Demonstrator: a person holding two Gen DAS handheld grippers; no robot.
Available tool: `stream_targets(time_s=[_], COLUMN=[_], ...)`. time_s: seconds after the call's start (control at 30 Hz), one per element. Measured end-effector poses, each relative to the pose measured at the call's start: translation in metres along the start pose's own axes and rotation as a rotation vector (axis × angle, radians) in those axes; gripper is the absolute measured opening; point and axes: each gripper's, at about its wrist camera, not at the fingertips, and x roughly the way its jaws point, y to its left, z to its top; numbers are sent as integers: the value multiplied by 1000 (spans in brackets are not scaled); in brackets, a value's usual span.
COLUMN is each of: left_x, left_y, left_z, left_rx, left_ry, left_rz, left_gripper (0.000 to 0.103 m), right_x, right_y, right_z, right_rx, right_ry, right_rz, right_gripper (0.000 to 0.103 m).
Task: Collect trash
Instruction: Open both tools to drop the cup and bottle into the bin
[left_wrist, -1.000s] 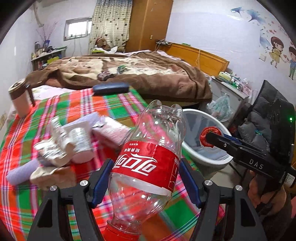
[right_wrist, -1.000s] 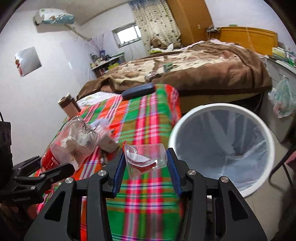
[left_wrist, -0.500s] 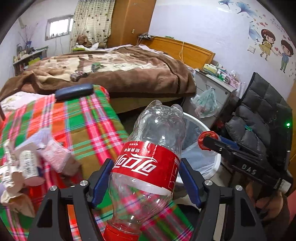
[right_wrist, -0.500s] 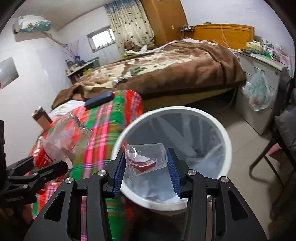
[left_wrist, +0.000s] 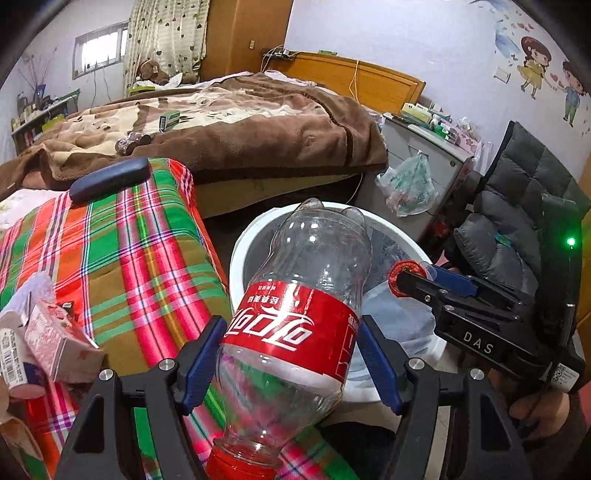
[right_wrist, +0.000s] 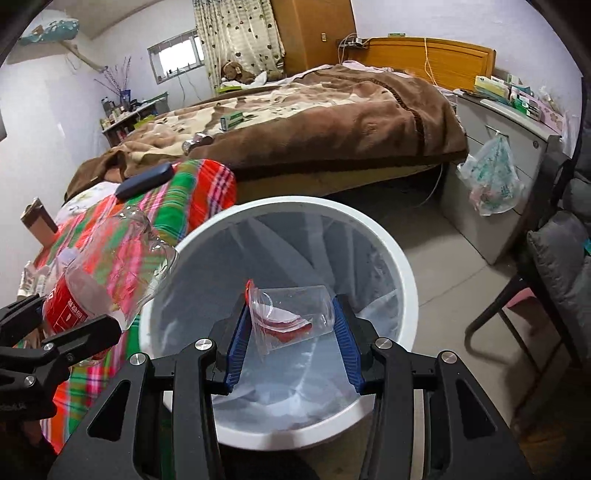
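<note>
Left wrist view: the left gripper (left_wrist: 291, 354) is clamped on an empty clear cola bottle (left_wrist: 295, 317) with a red label, its 2 blue pads pressing the label from either side. The bottle's red cap points toward the camera and its base points away, over the near rim of a white trash bin (left_wrist: 240, 258) lined with a pale bag. To the left lies a plaid cloth (left_wrist: 140, 258) in red and green, with a dark case (left_wrist: 109, 180) at its far end and crumpled wrappers and small cartons (left_wrist: 44, 343) at its near left edge. At right, the right gripper (left_wrist: 410, 278) reaches over the bin, a red-edged piece showing at its tip. Behind stands a bed with a brown blanket (left_wrist: 258, 136).

Right wrist view: the right gripper (right_wrist: 291, 321) is closed on a crushed clear plastic cup (right_wrist: 291, 317) with a red rim, lying sideways between the 2 blue pads. The cup hangs directly over the open mouth of the bin (right_wrist: 402, 266). At left, the bottle (right_wrist: 107, 273) in the left gripper (right_wrist: 74, 332) sits just beside the bin's rim, above the plaid cloth (right_wrist: 177, 199).
</note>
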Motion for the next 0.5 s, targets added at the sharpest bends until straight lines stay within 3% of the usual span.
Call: stream_targets(time_s=[0.13, 0.2, 0.5], left_x=[3, 2, -15], left_y=[1, 1, 6], left_z=[1, 3, 0], left_rx=[-8, -13, -35], left_ry=[-20, -27, -62], left_rz=[-24, -32, -48], left_gripper=[75, 84, 84], right_x=[6, 7, -4], right_y=[-5, -6, -6], right_z=[1, 0, -2], right_rx=[0, 6, 38], right_ry=[29, 30, -1], right_rz=[-20, -14, 1], right_gripper=[51, 59, 60])
